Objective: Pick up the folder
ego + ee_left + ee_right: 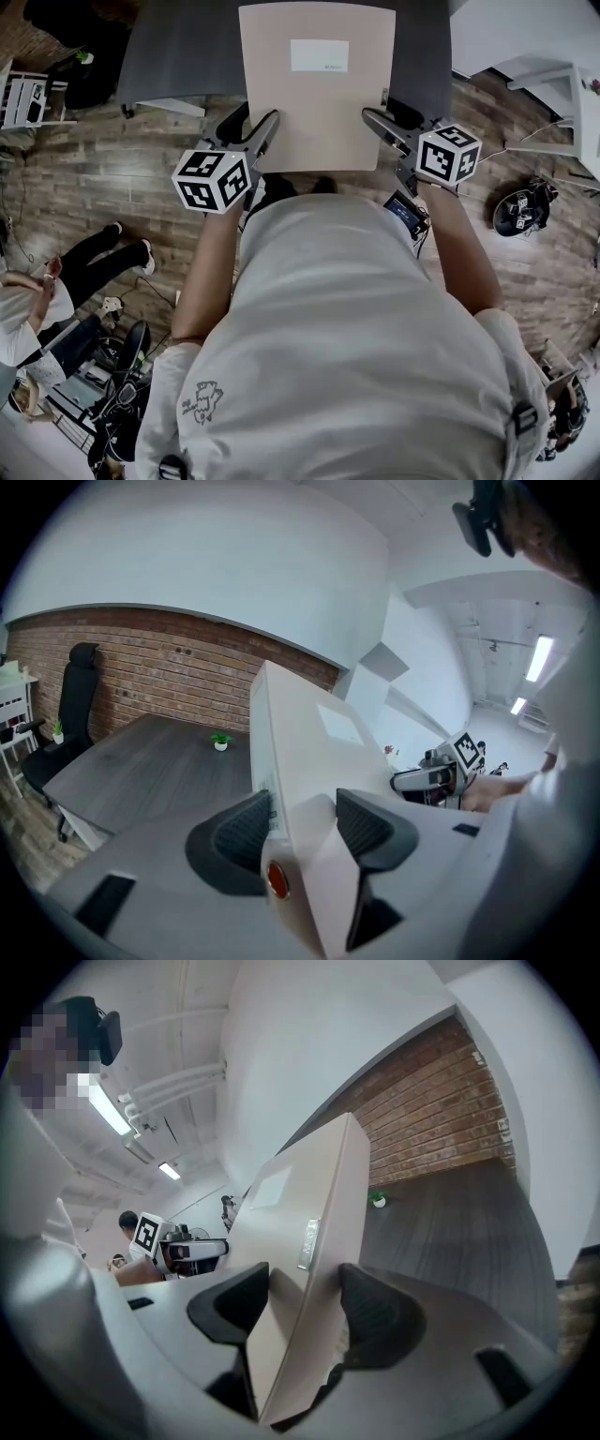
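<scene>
Your left tongs [255, 118] and right tongs [380, 111] each clamp a side edge of the folder [314, 103], held over the desk [187, 47]. The head view cuts off the desk's far end; only the gripper views show the potted plant [220, 742].

Dark grey wood-grain rectangular desk [183, 52] stands on brown wood-plank floor [112, 178]. One thing sits directly on the desk top: small green potted plant in a white pot [220, 742], near the far edge by the brick wall. Black office chair [71, 710] stands on the floor at the desk's left end. A black round device with square markers [520, 208] lies on the floor, right side.
</scene>
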The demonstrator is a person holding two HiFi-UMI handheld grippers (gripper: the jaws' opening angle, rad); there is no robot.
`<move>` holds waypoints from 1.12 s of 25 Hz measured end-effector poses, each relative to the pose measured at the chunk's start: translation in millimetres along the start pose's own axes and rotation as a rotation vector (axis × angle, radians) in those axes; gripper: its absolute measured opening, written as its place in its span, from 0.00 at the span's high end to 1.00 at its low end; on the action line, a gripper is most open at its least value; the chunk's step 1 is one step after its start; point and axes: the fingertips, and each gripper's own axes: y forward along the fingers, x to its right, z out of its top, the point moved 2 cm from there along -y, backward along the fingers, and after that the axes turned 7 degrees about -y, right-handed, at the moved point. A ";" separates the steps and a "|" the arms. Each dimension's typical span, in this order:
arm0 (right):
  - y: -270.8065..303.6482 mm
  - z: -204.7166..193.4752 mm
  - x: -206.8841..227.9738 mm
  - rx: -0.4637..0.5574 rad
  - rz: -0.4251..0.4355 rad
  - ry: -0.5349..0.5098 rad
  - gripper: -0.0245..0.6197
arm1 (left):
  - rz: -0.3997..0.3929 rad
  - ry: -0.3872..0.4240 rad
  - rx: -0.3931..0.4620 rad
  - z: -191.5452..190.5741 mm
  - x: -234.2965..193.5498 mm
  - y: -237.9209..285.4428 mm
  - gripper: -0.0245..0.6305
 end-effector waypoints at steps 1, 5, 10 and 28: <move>-3.1 -2.2 -0.3 0.002 0.001 0.002 0.58 | 0.000 0.000 0.000 -2.5 3.1 -0.9 0.60; -4.8 -6.0 -8.5 0.013 0.006 -0.004 0.58 | 0.006 0.004 0.008 -6.5 4.7 -10.8 0.60; -3.9 -5.9 -19.4 0.024 0.017 -0.007 0.58 | 0.007 0.015 0.024 -4.3 4.4 -23.2 0.60; 6.4 -5.5 -46.4 0.043 0.014 -0.012 0.59 | 0.012 0.012 0.043 -1.7 -9.6 -49.0 0.60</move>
